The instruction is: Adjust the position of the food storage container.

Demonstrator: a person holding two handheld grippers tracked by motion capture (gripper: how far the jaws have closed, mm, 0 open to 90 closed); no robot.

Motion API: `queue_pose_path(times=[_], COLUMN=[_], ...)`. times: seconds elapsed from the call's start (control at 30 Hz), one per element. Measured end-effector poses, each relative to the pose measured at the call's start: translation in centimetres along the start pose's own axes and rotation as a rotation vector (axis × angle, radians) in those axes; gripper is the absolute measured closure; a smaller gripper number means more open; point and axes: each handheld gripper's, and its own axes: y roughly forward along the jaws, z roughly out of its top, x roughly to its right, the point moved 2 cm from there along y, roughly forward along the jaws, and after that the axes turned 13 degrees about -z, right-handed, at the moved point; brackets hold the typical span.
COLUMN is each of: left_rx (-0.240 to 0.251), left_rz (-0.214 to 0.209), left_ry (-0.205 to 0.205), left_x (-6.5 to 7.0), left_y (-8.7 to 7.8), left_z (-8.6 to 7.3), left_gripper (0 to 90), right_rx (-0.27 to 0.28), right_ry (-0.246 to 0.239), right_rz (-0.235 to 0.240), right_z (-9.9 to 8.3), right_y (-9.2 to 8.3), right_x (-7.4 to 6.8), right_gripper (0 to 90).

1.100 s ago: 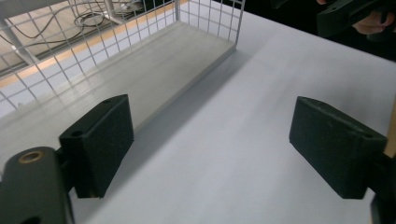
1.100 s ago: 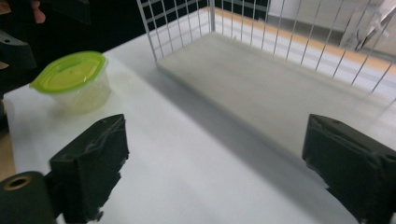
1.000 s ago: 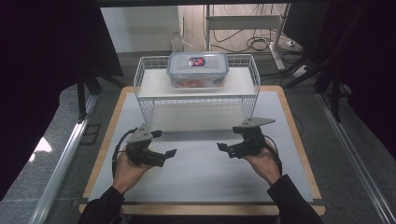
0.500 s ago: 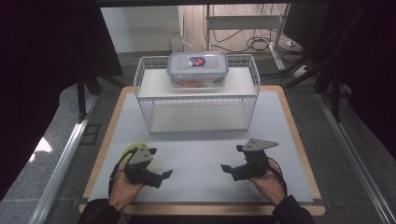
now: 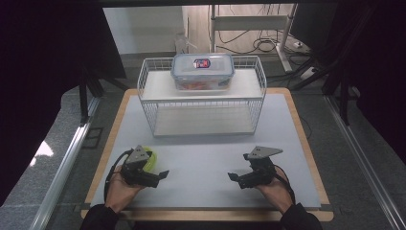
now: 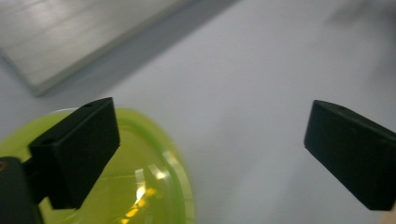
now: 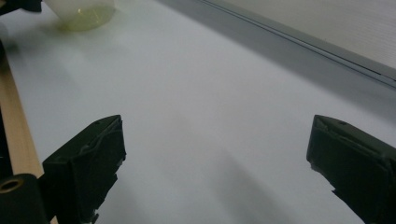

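My left claw (image 5: 160,175) hovers at seven o'clock, spread wide after just narrowing slightly, nothing between its pads. One green bowl (image 6: 154,186) sits on the worktop (image 5: 206,163) just beside it, ungrabbed. My right claw (image 5: 233,178), at five o'clock, gapes empty. At twelve, one wire rack (image 5: 201,103) carries one lidded container (image 5: 202,71). I judge the work barely begun.
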Motion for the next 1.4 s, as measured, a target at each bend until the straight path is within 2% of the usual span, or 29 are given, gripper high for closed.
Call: queue_pose_path(times=[0.07,0.13,0.2,0.3,0.4,0.47,0.57,0.7,0.77,1.03,1.4], left_rx=[0.02,0.042,0.044,0.036,0.035,0.029,0.02,0.004,-0.017,-0.102,-0.112], left_rz=[0.036,0.042,0.056,0.132,0.187,0.215,0.247,0.221,0.207,0.188,0.127], left_ry=[0.005,-0.009,-0.026,-0.059,-0.093,-0.116,-0.161,-0.227,-0.239,-0.222,-0.257], left_x=[-0.5,-1.0,-1.8,-3.2,-4.8,-5.8,-7.0,-8.0,-8.1,-7.8,-8.0], left_y=[-0.8,-1.6,-2.3,-3.4,-4.6,-5.4,-6.1,-6.0,-5.6,-4.1,-3.5], left_z=[0.0,-0.1,-0.4,-1.0,-1.8,-2.4,-3.4,-4.2,-4.4,-4.5,-4.9], left_gripper=[15.8,31.4,47.1,68.0,82.7,88.3,89.9,89.9,89.9,89.9,89.9], right_rx=[-0.004,-0.009,-0.016,-0.024,-0.032,-0.036,-0.044,-0.054,-0.057,-0.068,-0.082], right_ry=[-0.002,0.006,0.008,0.017,0.017,0.015,0.014,0.009,0.006,0.0,-0.005], right_rz=[-0.008,-0.008,-0.007,-0.003,-0.003,-0.001,0.001,0.0,0.001,0.002,0.003], right_z=[-0.1,-0.2,-0.2,-0.3,-0.3,-0.3,-0.4,-0.4,-0.4,-0.5,-0.6], right_y=[0.1,0.2,0.3,0.3,0.4,0.4,0.5,0.6,0.6,0.6,0.8], right_x=[0.0,0.1,0.1,0.2,0.2,0.1,0.1,0.1,0.0,0.0,0.0], right_gripper=[4.4,4.4,4.4,4.7,5.4,5.7,6.1,6.6,6.8,7.2,7.4])
